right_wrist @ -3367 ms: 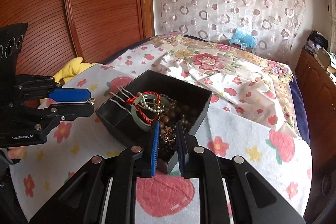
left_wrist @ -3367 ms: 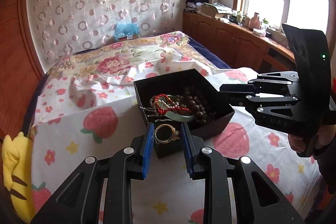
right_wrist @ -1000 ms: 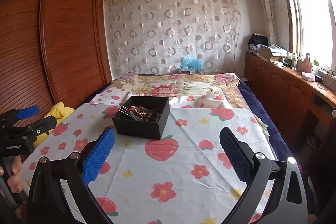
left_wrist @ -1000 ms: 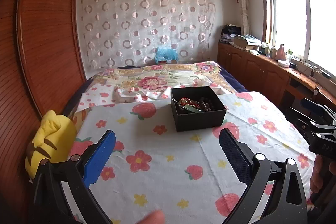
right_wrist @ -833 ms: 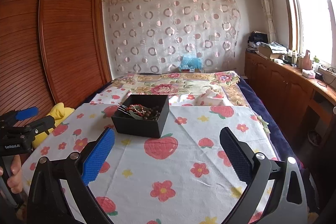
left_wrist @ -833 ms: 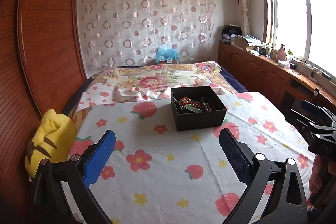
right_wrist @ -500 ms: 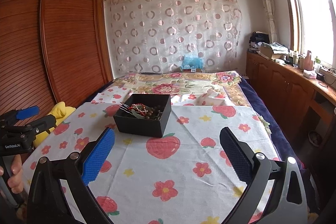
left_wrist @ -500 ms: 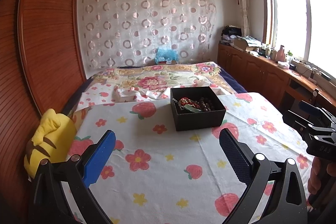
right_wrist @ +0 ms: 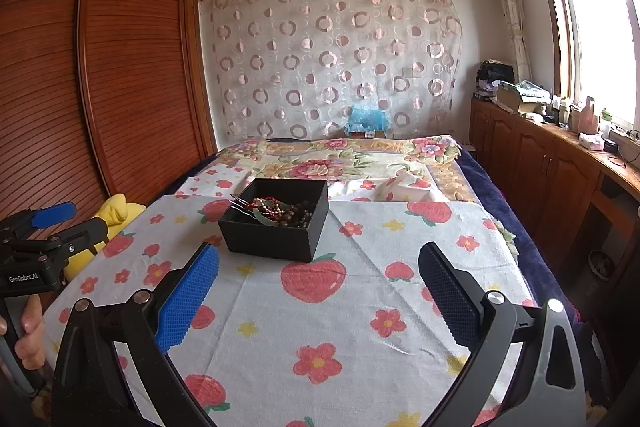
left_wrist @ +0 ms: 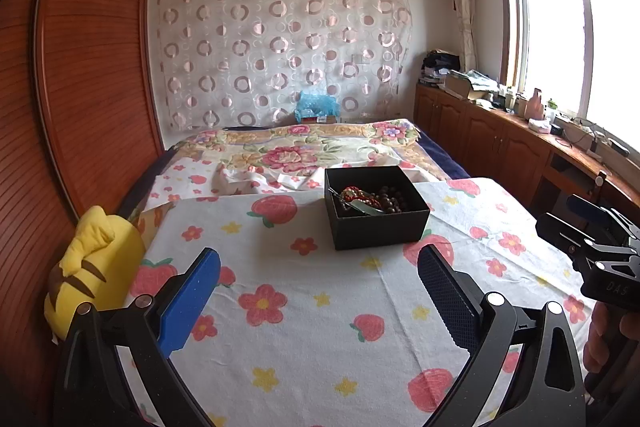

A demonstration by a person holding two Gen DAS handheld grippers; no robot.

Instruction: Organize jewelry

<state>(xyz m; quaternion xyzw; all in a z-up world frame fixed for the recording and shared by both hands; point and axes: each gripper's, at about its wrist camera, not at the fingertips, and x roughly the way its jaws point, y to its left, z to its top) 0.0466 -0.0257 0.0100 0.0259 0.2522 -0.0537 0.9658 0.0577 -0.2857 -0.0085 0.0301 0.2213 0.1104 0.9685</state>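
Note:
A black open box point(left_wrist: 376, 223) stands on the strawberry-print cloth point(left_wrist: 312, 311), holding a red cord bracelet, dark wooden beads point(left_wrist: 390, 203) and other jewelry. It also shows in the right wrist view point(right_wrist: 276, 233). My left gripper point(left_wrist: 318, 301) is wide open and empty, well back from the box. My right gripper point(right_wrist: 318, 301) is wide open and empty, also back from the box. Each gripper shows at the edge of the other's view: the right one point(left_wrist: 592, 239) and the left one point(right_wrist: 44, 227).
A yellow plush toy point(left_wrist: 94, 267) lies at the cloth's left edge by the wooden wardrobe point(left_wrist: 80, 87). A floral quilt point(left_wrist: 296, 151) covers the bed beyond the box. Wooden cabinets point(left_wrist: 500, 147) with clutter run along the right wall under the window.
Since 3.4 s ago both grippers let go at the box, opened wide and pulled far back. Over the last second they have barely moved.

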